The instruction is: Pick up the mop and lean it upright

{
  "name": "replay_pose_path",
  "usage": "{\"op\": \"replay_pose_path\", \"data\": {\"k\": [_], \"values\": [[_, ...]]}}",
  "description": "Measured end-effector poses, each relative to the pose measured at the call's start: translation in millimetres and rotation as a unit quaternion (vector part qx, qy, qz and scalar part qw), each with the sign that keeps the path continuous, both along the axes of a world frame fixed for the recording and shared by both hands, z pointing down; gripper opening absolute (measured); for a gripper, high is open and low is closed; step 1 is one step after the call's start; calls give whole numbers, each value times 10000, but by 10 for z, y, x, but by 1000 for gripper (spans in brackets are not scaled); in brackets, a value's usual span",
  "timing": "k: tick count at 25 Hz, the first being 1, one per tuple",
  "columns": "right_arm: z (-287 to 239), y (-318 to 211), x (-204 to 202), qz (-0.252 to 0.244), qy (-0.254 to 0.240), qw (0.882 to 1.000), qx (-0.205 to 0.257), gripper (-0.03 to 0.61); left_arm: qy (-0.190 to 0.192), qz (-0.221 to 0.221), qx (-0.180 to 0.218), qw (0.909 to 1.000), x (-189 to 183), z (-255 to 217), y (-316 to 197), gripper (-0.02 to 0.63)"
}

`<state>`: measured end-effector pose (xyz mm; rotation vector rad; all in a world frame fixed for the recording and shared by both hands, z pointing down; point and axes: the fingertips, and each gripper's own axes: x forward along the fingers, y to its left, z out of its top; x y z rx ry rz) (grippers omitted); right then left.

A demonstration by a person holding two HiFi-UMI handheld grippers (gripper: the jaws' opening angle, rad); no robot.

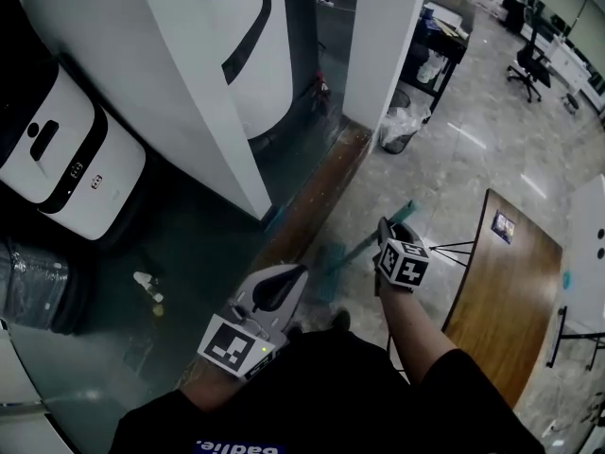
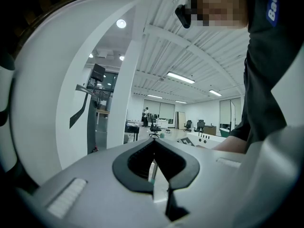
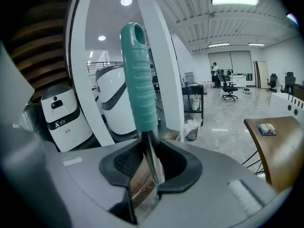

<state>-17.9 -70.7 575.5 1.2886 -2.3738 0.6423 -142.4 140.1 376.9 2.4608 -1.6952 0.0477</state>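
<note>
Glossy grey floor (image 1: 444, 173), white pillar (image 1: 388, 36)

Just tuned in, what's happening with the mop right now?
The right gripper is clamped on the metal pole of the teal-handled mop, just below its ribbed grip, with the mop head low near the floor. The left gripper is shut, empty and off the mop. The mop isn't leaned upright yet.

Open office hall — glossy grey floor (image 1: 463, 168), white columns (image 1: 383, 36).
A wooden table (image 1: 506, 287) at right, office chairs (image 1: 527, 64) far back — strip lights (image 3: 232, 1) overhead.
</note>
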Motion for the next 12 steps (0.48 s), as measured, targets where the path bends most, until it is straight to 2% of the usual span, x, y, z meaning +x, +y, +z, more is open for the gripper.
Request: {"op": "replay_pose_path", "data": {"k": [6,12], "values": [[40,-314,143,-98,-102,9999,-44,110,-69,-15,-103,9999,272,51,-366,20],[66,-630,412,-53,-207,9998,-24,110,-110,204,-26,9997,660,137,-711,20]]}}
